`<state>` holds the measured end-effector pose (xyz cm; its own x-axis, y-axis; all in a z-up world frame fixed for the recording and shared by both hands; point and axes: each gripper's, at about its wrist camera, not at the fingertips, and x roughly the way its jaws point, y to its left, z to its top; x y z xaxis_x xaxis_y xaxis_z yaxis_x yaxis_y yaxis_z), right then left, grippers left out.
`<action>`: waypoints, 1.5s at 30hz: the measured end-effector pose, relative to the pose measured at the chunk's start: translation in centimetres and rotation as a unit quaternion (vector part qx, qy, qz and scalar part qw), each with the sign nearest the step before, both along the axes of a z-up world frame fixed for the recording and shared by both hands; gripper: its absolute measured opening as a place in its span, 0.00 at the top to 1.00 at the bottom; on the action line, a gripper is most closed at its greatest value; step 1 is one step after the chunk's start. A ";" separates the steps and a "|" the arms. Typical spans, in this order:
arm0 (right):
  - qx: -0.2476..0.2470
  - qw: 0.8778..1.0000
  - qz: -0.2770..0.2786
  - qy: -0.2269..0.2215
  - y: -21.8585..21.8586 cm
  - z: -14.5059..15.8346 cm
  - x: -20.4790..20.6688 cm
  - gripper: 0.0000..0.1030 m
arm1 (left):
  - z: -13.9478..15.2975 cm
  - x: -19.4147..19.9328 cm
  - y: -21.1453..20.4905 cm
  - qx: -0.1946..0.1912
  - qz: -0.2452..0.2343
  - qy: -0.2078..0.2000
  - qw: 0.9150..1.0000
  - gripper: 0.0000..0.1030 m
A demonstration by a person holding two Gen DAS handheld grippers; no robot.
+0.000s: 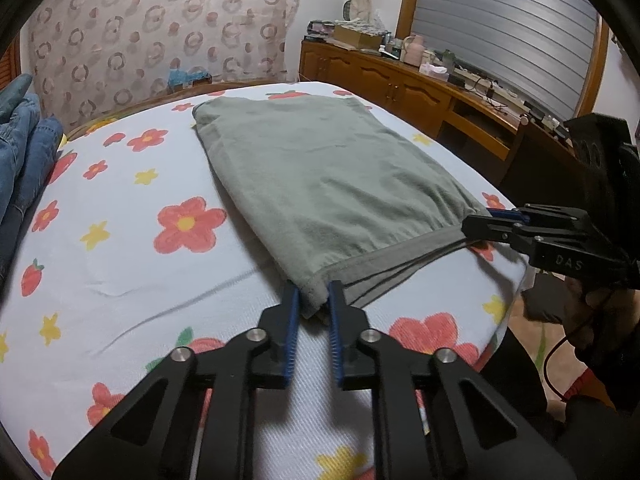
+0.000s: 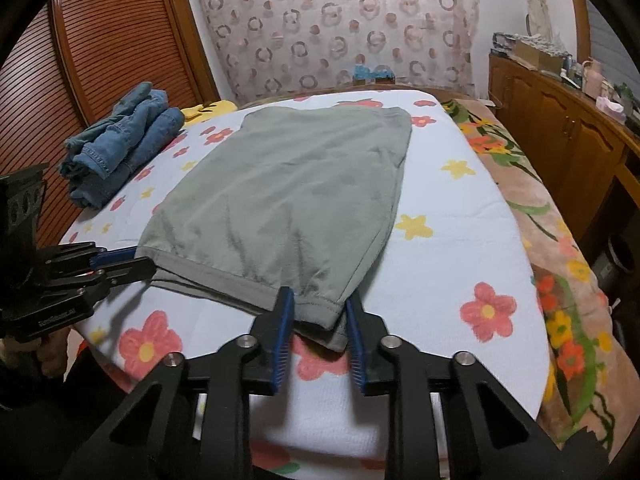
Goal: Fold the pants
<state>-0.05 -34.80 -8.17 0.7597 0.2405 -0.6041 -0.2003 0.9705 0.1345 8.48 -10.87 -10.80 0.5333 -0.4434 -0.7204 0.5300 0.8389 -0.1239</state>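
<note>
The grey-green pants (image 2: pixel 280 184) lie flat on the bed (image 2: pixel 460 248), already folded into a long rectangle, with the hem end toward the person and the far end near the patterned curtain (image 2: pixel 340 24). The left claw (image 1: pixel 312 300) pinches the near left corner of the hem, its blue pads pressing the bunched cloth from both sides. The right claw (image 2: pixel 320 312) pinches the near right corner in the same way; in the left wrist view it reaches the hem from the side. I judge that the next step is to lift this end and carry it over to the far end. The risk is that each claw holds only the upper layers, because several layers show apart at the hem, so the lower ones may fall out and spoil the fold. If the two hands rise unevenly, the cloth can twist or drag toward the folded jeans (image 2: pixel 120 148) beside it.
</note>
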 end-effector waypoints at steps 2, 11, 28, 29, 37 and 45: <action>0.004 1.000 0.006 0.000 0.1 0.1 -0.2 0.88 | 0.2 -0.3 0.0 0.003 -0.002 -0.003 1.000 0.91; 0.006 0.999 0.046 -0.006 0.9 1.1 -1.4 0.93 | 1.3 -1.8 1.7 -0.010 -0.001 -0.006 1.000 0.95; 0.045 0.996 0.062 -0.039 -0.2 3.4 -3.0 0.93 | 5.2 -3.7 2.6 -0.008 -0.019 -0.042 0.999 0.95; 0.045 0.996 0.062 -0.043 -0.2 3.4 -2.7 0.93 | 5.2 -3.4 2.6 -0.008 -0.018 -0.043 0.999 0.95; 0.036 0.996 0.060 -0.054 1.0 2.6 -0.3 0.93 | 4.6 -1.0 2.2 -0.004 -0.007 -0.045 0.999 0.95; 0.034 0.996 0.055 -0.066 1.4 3.4 1.1 0.93 | 5.3 1.1 1.7 -0.004 -0.004 -0.054 0.999 0.95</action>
<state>1.07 -33.36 -4.79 0.7985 0.3625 -0.4806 -0.3243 0.9316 0.1640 9.58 -9.14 -5.48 0.6042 -0.4533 -0.6554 0.5469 0.8340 -0.0726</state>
